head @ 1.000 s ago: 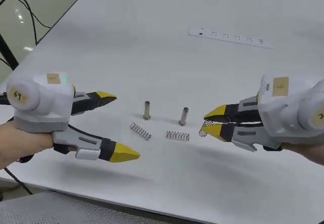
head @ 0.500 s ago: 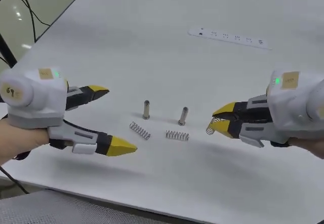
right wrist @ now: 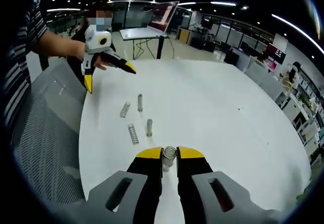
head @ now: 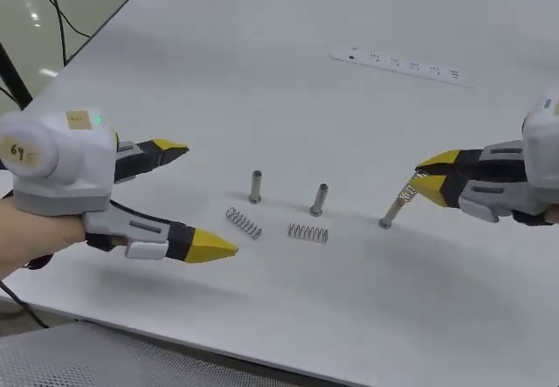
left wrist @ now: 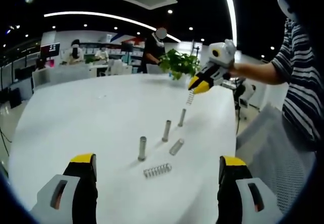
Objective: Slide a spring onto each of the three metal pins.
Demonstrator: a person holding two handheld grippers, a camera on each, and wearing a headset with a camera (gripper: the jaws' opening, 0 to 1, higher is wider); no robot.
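One white workbench (head: 288, 81) carries everything. Left gripper (head: 207, 196) hovers empty, jaws spread. Right gripper (head: 421, 180) is clenched on a held spring (head: 406, 196) at the top of the right pin (head: 387, 220). Left pin (head: 255, 186) and middle pin (head: 320, 199) stand bare, with left spring (head: 244, 223) and middle spring (head: 307, 232) lying loose beside them. First threading looks underway; next, the coil needs lowering straight down that pin.

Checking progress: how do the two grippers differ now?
The left gripper has its fingers spread wide and empty; the right gripper has its fingers pinched on a spring. The left gripper hangs apart from the nearest pin; the right gripper holds its spring at the rightmost pin. Both are yellow-tipped.
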